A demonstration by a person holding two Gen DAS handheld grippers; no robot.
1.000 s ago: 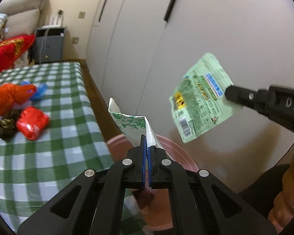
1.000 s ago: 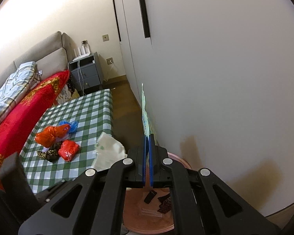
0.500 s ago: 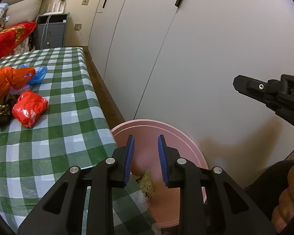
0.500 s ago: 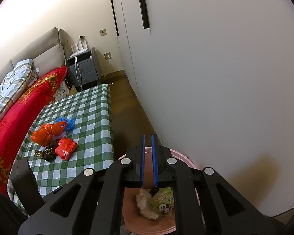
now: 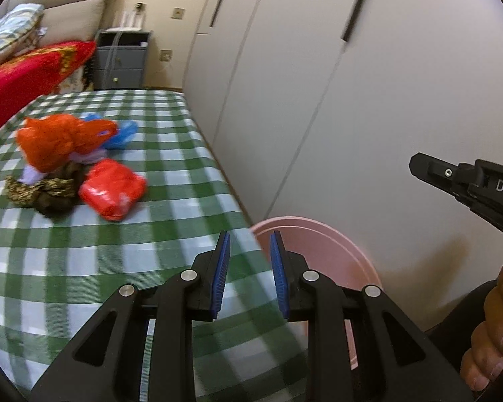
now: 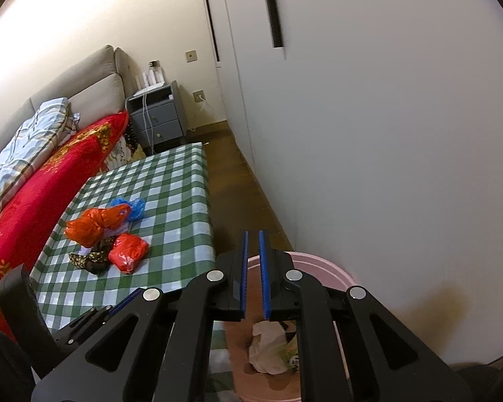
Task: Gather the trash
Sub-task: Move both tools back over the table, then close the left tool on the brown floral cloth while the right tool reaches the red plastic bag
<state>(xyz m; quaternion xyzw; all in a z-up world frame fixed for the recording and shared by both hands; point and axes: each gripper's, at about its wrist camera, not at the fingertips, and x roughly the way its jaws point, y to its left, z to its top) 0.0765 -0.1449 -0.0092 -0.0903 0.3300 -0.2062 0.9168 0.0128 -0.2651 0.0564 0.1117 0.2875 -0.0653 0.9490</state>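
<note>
Both grippers empty over the pink bin, wrappers dropped.

The left gripper (image 5: 249,244) stands with its blue pads parted and nothing between them; a second ago it pinched a white-green wrapper, and its jaws have just been opening. The right gripper (image 6: 253,244) shows a narrow empty gap; its green packet is gone too. Both pieces of trash (image 6: 271,345) now lie inside the pink bin (image 6: 322,264). More trash, an orange bag (image 5: 55,140) and a red packet (image 5: 112,189), sits on the checked tablecloth (image 5: 84,268).
</note>
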